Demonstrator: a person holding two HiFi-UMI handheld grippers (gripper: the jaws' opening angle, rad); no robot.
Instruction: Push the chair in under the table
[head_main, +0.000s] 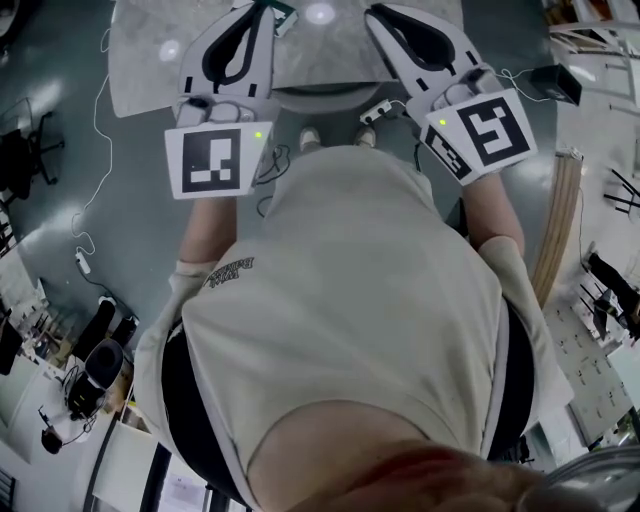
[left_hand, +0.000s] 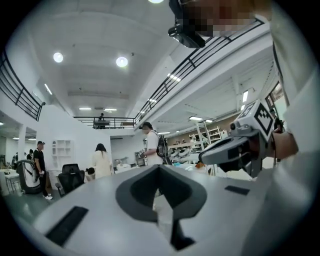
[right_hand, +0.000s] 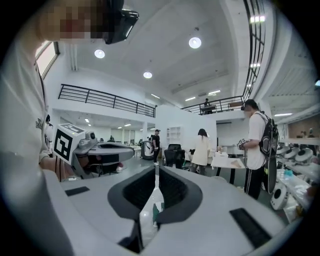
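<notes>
Jaws on the left gripper (head_main: 258, 12) are pressed together with nothing between them. The right gripper (head_main: 385, 15) is closed too, with only a thin slit behind its meeting tips, and it is also empty. The person holds both side by side in front of the chest, pointing forward and about level, each with its marker cube (head_main: 212, 160) nearest the body.

From the head view, the table (head_main: 150, 70) is a pale grey slab straight ahead of the person and far beneath the grippers. At its near edge, between the two grippers as seen from above, a darker curved grey rim looks like the chair (head_main: 320, 100), tucked against or under the tabletop. How far under it sits cannot be told. The person's shoes (head_main: 310, 137) stand just behind that rim. Neither gripper touches the chair; both are well apart from it, raised above it.

Both gripper views look out level across a bright hall. The right gripper view shows a person with a backpack (right_hand: 257, 145) standing at the right. Each gripper view also shows the other gripper alongside, close but apart.
</notes>
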